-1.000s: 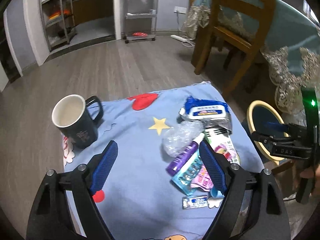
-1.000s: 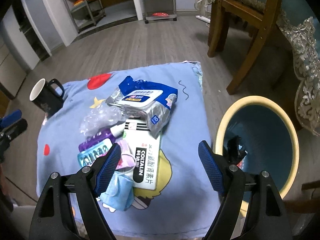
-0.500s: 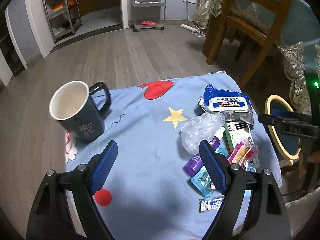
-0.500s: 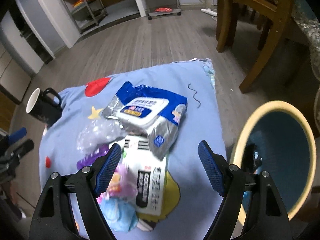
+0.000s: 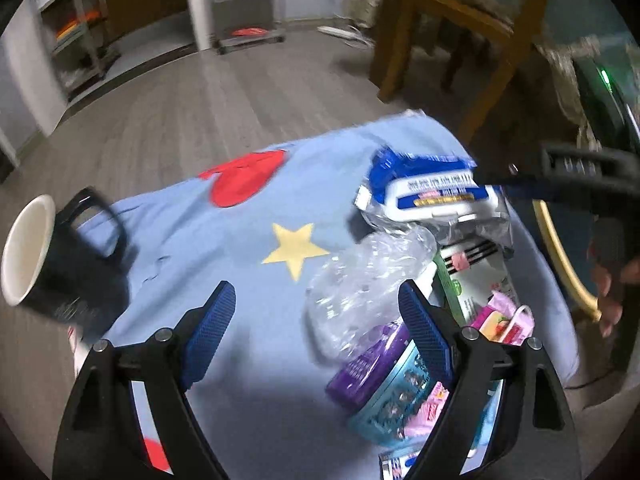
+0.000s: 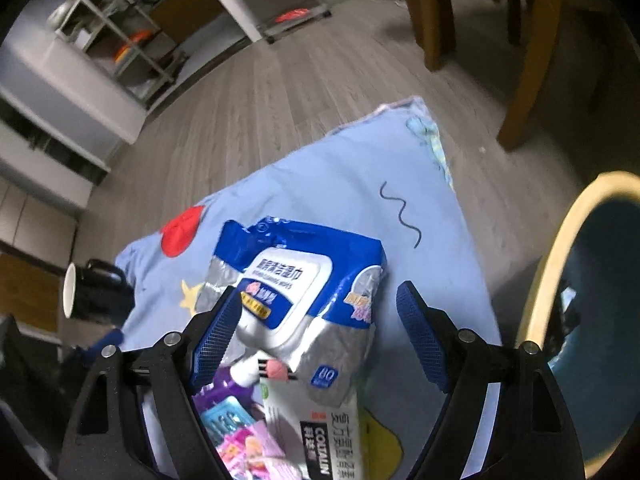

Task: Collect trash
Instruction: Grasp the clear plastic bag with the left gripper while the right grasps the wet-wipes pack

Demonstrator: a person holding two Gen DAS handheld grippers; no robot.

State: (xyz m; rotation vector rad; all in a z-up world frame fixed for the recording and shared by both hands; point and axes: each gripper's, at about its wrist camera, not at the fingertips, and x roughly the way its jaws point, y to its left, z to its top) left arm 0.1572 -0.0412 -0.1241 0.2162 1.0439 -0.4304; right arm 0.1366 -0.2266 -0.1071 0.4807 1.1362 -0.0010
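Observation:
A pile of trash lies on a blue cloth [image 5: 224, 240]: a blue and silver wet-wipe pack [image 6: 304, 292] [image 5: 432, 196], a crumpled clear bag [image 5: 368, 284], a purple tube [image 5: 368, 364], a teal packet [image 5: 392, 404], pink wrappers [image 5: 504, 320] and a white and green box [image 6: 320, 432]. My right gripper [image 6: 320, 340] is open, low over the wipe pack, its fingers on either side of the pack's near end. My left gripper [image 5: 316, 332] is open over the clear bag. A yellow-rimmed blue bin [image 6: 592, 288] stands to the right of the cloth.
A black mug [image 5: 48, 264] with a white inside stands at the cloth's left edge. A wooden chair [image 5: 472, 40] and a draped table stand beyond the bin. Metal shelf carts [image 5: 248, 12] stand at the far wall on a grey wood floor.
My right gripper has moved forward and down onto the wipe pack. My left gripper has shifted right and closer to the trash pile, so the mug slid to the left edge.

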